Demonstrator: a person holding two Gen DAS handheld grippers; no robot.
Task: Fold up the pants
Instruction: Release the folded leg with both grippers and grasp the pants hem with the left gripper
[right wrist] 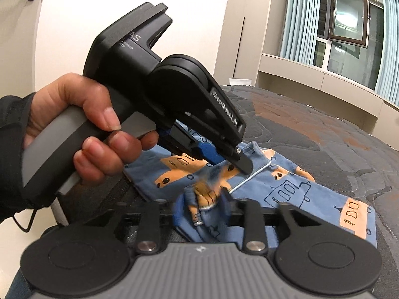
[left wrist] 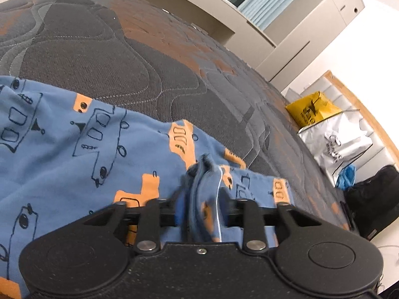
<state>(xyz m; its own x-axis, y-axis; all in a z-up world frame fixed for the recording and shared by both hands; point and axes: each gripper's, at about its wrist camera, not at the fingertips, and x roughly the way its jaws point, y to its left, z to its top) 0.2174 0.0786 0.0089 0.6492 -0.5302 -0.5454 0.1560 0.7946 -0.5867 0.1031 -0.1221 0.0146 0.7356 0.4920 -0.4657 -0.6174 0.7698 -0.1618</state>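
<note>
On the quilted mattress (left wrist: pixel 104 49), the blue printed pants (left wrist: pixel 62 154) lie partly folded, and both the left gripper (left wrist: pixel 202 196) and right gripper (right wrist: pixel 202 199) stand parted around bunched fabric, apparently releasing a fold; next, regrip for another fold.

Beyond the blue pants (left wrist: pixel 62 144), the far side of the quilted mattress (left wrist: pixel 104 57) is left bare, and free passage is offered there. To the right of the pants, past the mattress edge, the way is blocked by a yellow bag (left wrist: pixel 311 109), a silver bag (left wrist: pixel 334 144) and a black bag (left wrist: pixel 374 196). Directly above the pants, room is taken up by the left gripper (right wrist: pixel 224 162) and the hand (right wrist: pixel 82 124) around its handle.
</note>
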